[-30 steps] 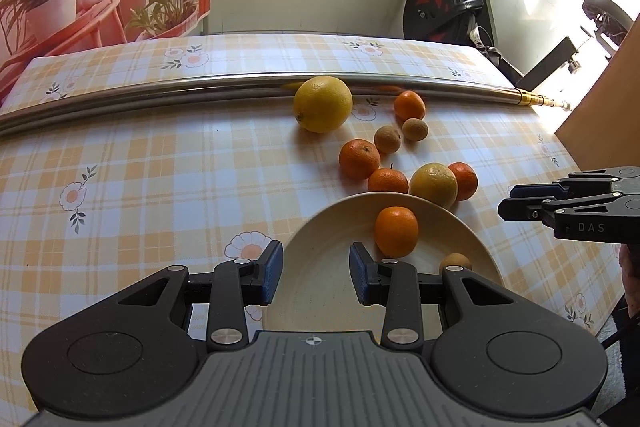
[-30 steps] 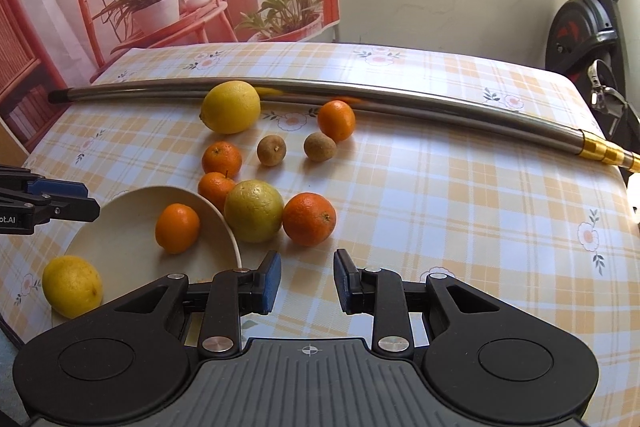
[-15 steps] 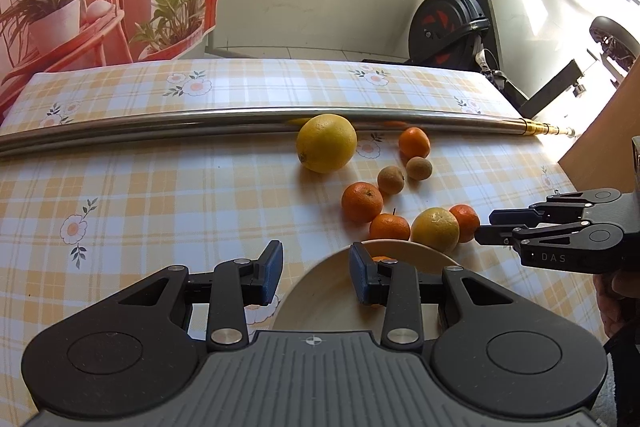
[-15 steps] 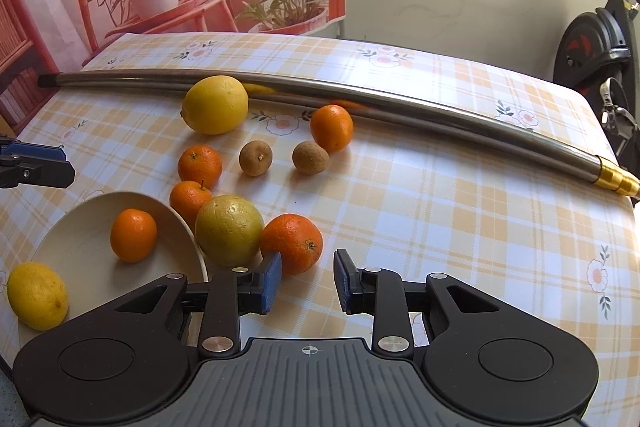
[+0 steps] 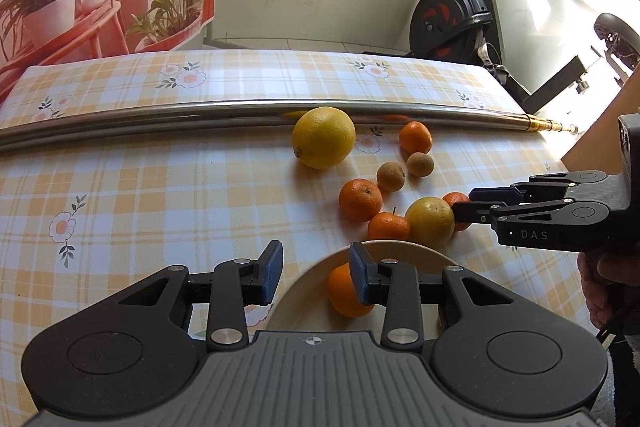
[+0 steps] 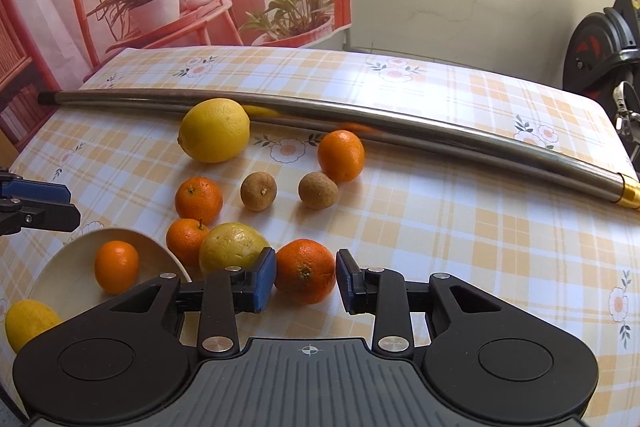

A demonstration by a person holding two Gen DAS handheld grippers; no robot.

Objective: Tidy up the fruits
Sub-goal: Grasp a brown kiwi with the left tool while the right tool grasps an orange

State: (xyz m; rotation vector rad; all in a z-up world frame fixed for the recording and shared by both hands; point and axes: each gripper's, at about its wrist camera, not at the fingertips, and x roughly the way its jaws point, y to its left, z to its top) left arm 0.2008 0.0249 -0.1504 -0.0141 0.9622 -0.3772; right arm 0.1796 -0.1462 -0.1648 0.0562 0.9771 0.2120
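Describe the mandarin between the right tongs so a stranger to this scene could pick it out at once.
Find the long steel pole lying across the checked tablecloth, then come toward the beige plate at the near edge. Just right of the dull yellow-green citrus beside that plate sits the mandarin. Alone among the orange fruits, it lies between the open right tongs.

I read only "DAS", in pale letters on the side of the right gripper (image 5: 460, 203).
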